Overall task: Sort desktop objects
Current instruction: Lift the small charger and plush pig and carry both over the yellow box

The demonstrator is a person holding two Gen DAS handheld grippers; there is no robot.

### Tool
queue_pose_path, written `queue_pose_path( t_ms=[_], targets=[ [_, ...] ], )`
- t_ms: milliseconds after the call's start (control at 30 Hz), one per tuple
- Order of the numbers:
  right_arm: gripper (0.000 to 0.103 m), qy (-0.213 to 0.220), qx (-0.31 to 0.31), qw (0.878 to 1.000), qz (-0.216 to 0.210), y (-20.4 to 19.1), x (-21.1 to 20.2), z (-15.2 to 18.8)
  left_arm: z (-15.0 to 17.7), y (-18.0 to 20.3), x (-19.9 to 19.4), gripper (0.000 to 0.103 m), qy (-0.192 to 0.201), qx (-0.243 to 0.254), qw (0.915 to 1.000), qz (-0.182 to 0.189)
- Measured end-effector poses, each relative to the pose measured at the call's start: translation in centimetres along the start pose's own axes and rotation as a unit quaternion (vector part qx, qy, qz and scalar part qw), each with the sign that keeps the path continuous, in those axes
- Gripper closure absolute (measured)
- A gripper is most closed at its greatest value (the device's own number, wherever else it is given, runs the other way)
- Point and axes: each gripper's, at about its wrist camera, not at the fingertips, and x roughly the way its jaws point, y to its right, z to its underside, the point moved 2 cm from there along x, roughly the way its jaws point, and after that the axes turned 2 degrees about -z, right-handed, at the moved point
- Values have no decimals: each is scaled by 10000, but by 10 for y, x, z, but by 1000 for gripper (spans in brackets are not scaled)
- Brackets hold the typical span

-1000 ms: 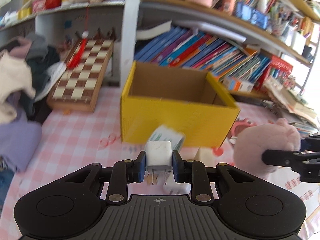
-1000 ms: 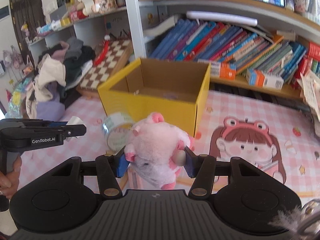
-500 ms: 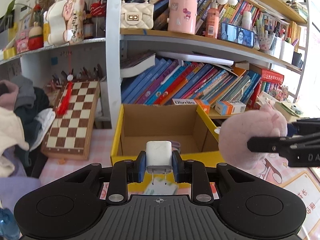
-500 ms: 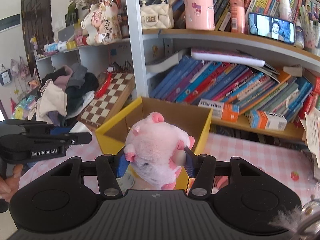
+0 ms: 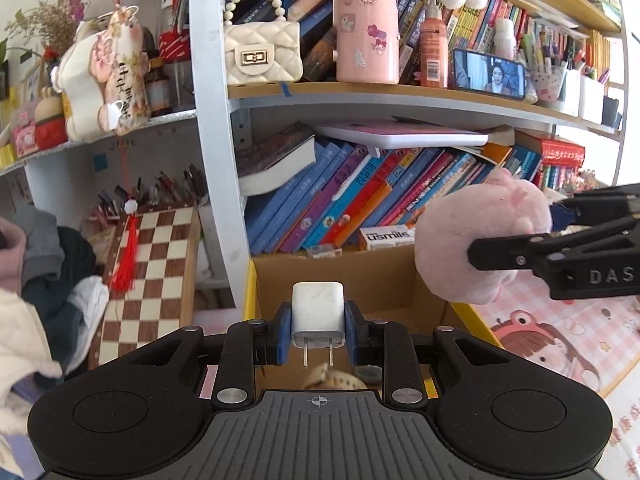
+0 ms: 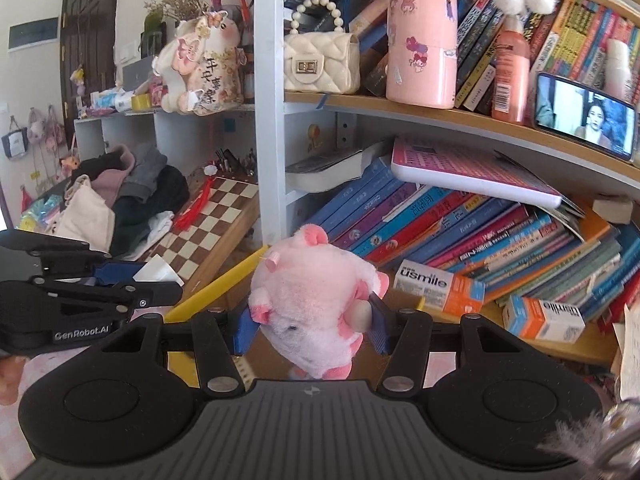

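The left gripper [image 5: 318, 334] is squeezed tight on a small white charger plug [image 5: 318, 310]. The plug sits right between the two blue pads [image 5: 283, 334], one pad on each side. Its body stands up above the pads and its two metal pins point down toward the camera. Just past the plug is the yellow box [image 5: 478, 322], with its brown inside open at the top. The plug hangs over the near part of the box. A tan thing lies low in the box under the pins, but it is too blurry to tell what it is. The right gripper [image 6: 312, 326] is squeezed on a pink plush pig [image 6: 314, 300]. The soft pig bulges out above and below the blue pads, and its pink ears and feet stick out. In the left view the pig [image 5: 452, 240] is up at the right, held by the black right gripper [image 5: 560, 248], above the right wall of the box. In the right view the yellow edge of the box [image 6: 218, 294] shows just left of the pig, and the left gripper [image 6: 132, 280] is farther left with the white plug [image 6: 156, 272] peeking out. Behind the box is a shelf [image 5: 400, 94] with leaning books [image 5: 352, 200], and a chessboard [image 5: 154, 276] rests to the left.
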Motion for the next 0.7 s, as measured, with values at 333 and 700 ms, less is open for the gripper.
queue_pose_path(
  t_ms=[333, 700],
  targets=[
    [51, -385, -238, 9989, -142, 7, 65, -7, 1, -9, 57, 78, -451, -54, 9985, -315],
    [51, -881, -175, 9956, -275, 13, 144, 4, 21, -7, 104, 78, -1024, 2, 9939, -412]
  ],
)
